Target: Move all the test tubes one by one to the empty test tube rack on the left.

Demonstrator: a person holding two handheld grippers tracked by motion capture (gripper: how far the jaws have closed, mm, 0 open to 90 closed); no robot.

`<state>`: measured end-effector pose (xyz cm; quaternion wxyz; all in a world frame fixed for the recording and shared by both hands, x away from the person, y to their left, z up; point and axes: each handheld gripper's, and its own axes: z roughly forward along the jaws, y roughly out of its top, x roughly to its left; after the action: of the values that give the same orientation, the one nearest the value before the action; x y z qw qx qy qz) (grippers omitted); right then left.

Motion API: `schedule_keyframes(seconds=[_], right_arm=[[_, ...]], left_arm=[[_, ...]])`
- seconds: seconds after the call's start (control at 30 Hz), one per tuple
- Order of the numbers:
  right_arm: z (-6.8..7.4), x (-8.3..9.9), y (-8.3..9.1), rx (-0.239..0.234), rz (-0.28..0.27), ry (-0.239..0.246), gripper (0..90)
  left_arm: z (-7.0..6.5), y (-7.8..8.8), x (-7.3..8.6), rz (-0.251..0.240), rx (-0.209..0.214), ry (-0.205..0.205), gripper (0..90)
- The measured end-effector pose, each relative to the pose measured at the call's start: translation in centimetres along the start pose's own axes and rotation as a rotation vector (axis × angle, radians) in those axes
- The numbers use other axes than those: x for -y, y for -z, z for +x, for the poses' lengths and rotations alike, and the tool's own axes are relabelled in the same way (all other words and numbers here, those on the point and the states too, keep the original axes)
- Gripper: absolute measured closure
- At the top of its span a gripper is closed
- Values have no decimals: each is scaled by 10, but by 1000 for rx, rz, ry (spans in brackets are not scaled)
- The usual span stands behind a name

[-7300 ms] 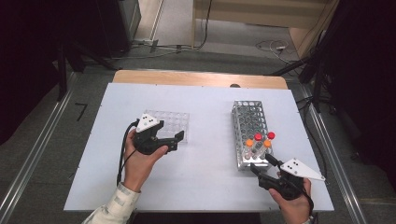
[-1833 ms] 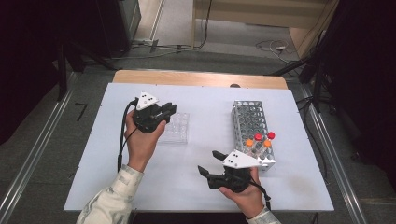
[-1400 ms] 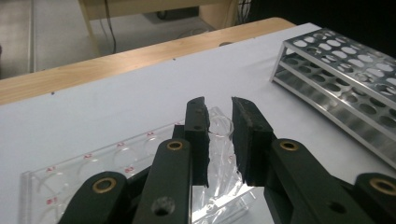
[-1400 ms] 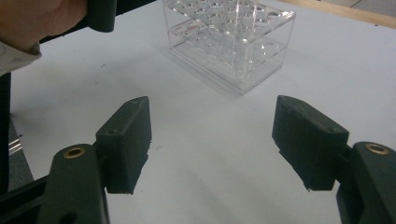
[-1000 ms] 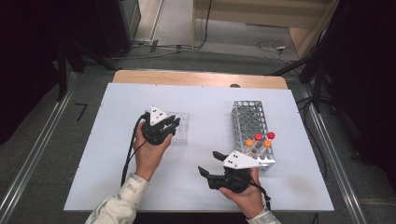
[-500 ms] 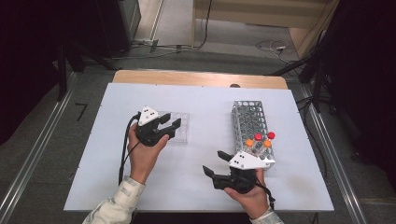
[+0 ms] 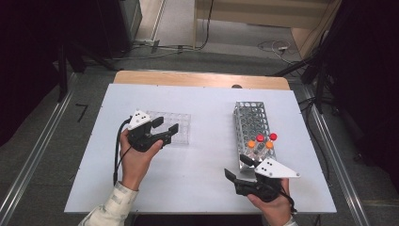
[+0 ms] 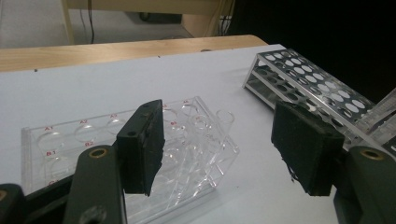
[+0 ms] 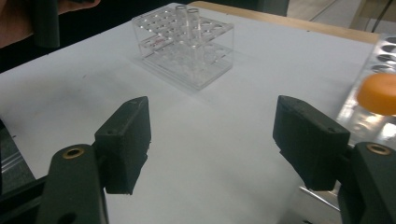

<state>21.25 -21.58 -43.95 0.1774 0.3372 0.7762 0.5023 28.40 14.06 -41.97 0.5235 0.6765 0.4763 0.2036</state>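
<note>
risk sat mostly at the clear rack. from the high view, the left gripper (image 7: 165,128) hung just over the near right edge of the clear rack (image 7: 175,123), jaws spread and nothing between them; they had just been opening. well off to its right stood the metal rack (image 7: 252,123), with the capped tubes (image 7: 261,141) at its near end. the right gripper (image 7: 241,167) lay just short of that near end, released and empty. a careless sweep of it toward the caps could have tipped them or shoved the metal rack along the table (image 7: 211,188).

through the left gripper view, the left gripper (image 8: 219,149) stood slack, and a clear tube (image 8: 223,122) rose from the clear rack (image 8: 70,140) just beyond the gap. the tube looked to lean a little, though glare made that hard to tell. a jaw catching its rim on withdrawal could have pulled it out or dragged the light rack.

through the right gripper view, the right gripper (image 9: 212,140) gaped over bare table, the clear rack (image 9: 187,44) and its tube (image 9: 191,23) well ahead, an orange cap (image 9: 379,93) just beside the right-hand jaw. a turn that way could have knocked it.
</note>
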Motion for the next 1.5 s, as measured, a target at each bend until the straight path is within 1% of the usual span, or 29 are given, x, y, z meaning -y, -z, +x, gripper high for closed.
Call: schedule_keyframes(seconds=[0.17,0.3,0.4,0.57,0.7,0.77,0.9,1.0,1.13,1.17,1.23,1.3,1.33,1.4,1.47,1.5], right_arm=[[-8,4,14,25,-12,-13,261],[-13,8,20,46,-13,-23,261],[-18,10,24,64,-16,-33,261],[-30,13,32,106,-20,-50,261],[-40,15,36,143,-21,-68,259],[-46,17,38,165,-21,-74,250],[-58,21,36,202,-7,-101,198],[-64,23,34,226,-3,-113,170],[-70,23,30,245,-1,-124,168],[-71,23,29,252,1,-126,181],[-72,24,26,270,-1,-124,256],[-75,24,22,269,0,-130,352],[-76,24,21,277,-3,-132,397],[-78,24,18,271,0,-142,449],[-80,23,15,284,-4,-145,518],[-81,23,15,282,-4,-147,540]], left_arm=[[0,1,1,1,-5,1,309],[-1,1,0,8,-1,-3,302],[-1,2,0,6,1,6,286],[1,3,-1,-2,3,23,277],[1,3,0,2,1,21,277],[1,3,0,3,2,18,277],[0,2,0,5,2,15,277],[-1,1,1,6,4,16,277],[-1,0,2,11,3,15,277],[-1,0,2,11,3,15,277],[-1,-1,2,11,4,14,277],[-1,-1,2,11,4,14,277],[-1,-1,2,12,3,14,277],[-2,-1,2,13,4,13,277],[-1,-2,2,16,4,11,277],[-1,-2,3,17,4,12,277]])
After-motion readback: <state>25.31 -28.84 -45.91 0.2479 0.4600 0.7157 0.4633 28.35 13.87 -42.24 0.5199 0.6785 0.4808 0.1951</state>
